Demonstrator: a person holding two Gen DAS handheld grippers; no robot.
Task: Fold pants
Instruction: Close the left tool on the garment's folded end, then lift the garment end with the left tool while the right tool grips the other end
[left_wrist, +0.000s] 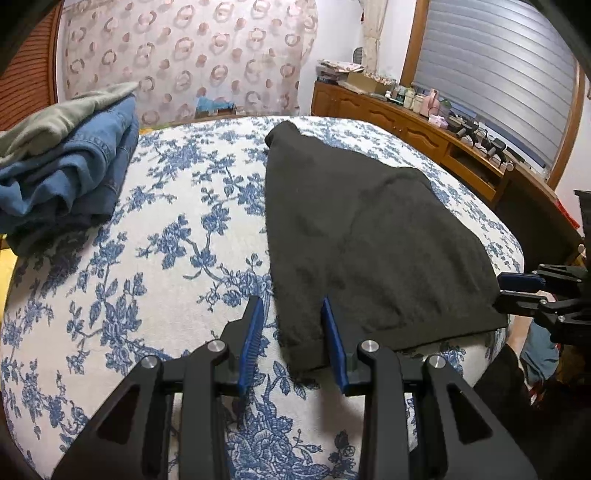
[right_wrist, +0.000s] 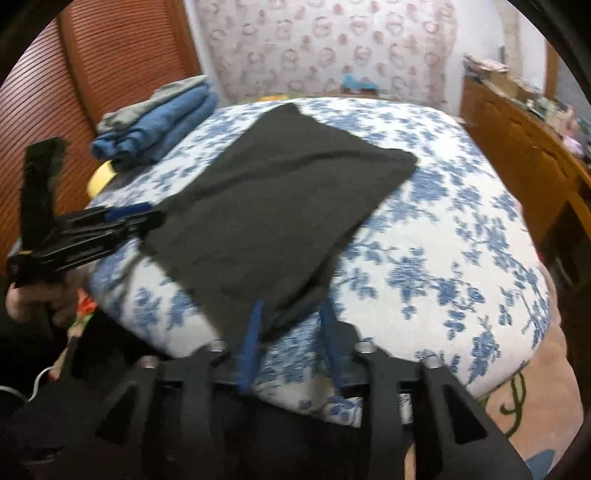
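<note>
At far left a stack of folded clothes (left_wrist: 70, 162) rests on the bed's edge: grey-green knit on top, blue denim with stitched seams below, a darker layer at the bottom. The stack stands well apart from the task item.

The bedspread (left_wrist: 177, 236) is a white woven fabric with a blue floral print, stretched over a rounded mattress.

The left gripper (left_wrist: 293, 332) has black linkage arms and ribbed blue pads. Its jaws stand released, spread around the near left corner of the black pants (left_wrist: 354, 236); one pad lies over the bedspread beside the cloth, the other over the cloth. No grasp is visible.

The pants are a matte, slightly fuzzy dark knit, folded flat into a tapering panel. The long axis runs from the near edge of the bed toward the far curtain (left_wrist: 184, 55). The narrow end points away, the wide hemmed end lies nearest the grippers.

The right gripper (right_wrist: 291, 317) sits at the near right corner of the pants. Its blue pads are apart with the cloth corner lying between them; the view is blurred, and clamping contact cannot be confirmed.

At right, a wooden cabinet (left_wrist: 406, 118) carries small clutter beneath a slatted blind (left_wrist: 491, 74).
</note>
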